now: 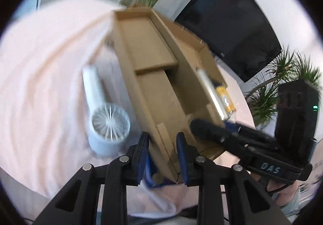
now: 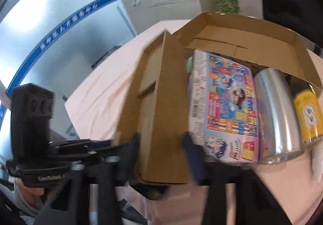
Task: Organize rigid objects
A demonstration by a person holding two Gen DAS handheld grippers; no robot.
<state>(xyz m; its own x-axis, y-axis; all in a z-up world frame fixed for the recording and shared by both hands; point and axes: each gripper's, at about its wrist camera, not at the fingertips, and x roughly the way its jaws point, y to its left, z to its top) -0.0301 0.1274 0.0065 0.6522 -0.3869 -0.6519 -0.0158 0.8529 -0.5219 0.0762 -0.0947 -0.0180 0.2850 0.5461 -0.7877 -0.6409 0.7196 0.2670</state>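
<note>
While we clamp the cardboard box (image 2: 240, 41) flap in both the left gripper (image 1: 162, 156) and right gripper (image 2: 161, 156), jaws nearly shut, the colourful carton (image 2: 226, 104), steel can (image 2: 278, 116) & yellow can (image 2: 307, 116) sit inside it; the white fan (image 1: 107, 118) waits just beside the box, approx. most packed.

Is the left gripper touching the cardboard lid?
Touching. Left wrist view: left gripper has both blue pads pressed against the cardboard lid edge, no gap.

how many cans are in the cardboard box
2: a silver can lying beside the colourful printed box, and a yellow can on its other side. The raised flap may hide more.
</note>
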